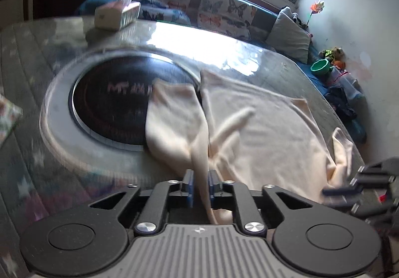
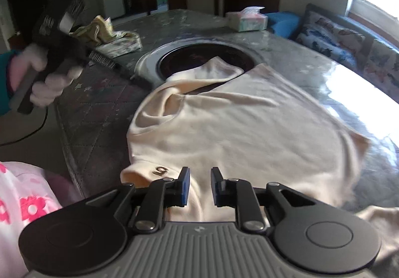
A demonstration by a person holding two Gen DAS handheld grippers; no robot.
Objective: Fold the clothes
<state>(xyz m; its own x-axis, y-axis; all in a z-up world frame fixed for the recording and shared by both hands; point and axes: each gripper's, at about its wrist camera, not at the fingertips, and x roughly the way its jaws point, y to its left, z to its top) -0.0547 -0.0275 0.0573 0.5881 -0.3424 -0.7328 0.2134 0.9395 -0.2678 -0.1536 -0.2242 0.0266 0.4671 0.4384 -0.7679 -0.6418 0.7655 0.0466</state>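
Table (image 1: 30,58): quilted star-print cover under glossy sheet, round dark inset cooktop (image 1: 112,100) in the middle. Cream shirt (image 2: 237,128) spread across the table's near half, its far edge lapping over the cooktop rim.

Left wrist view only: butterfly-print cushions (image 1: 224,13) on a bench under the window, green bowl (image 1: 321,67) far right, and the right gripper at the frame edge, motion-blurred. Left gripper (image 1: 200,184): 2 blue pads pinching a raised fold of the shirt, cloth running back between the fingers.

Right wrist view only: the person's gloved hand gripping the left gripper's handle, tissue box (image 2: 247,19) at the far table edge, small dark mark on the shirt, blurred and unreadable. Right gripper (image 2: 200,185): fingers spread, shirt edge seen through the gap; contact with cloth unclear.
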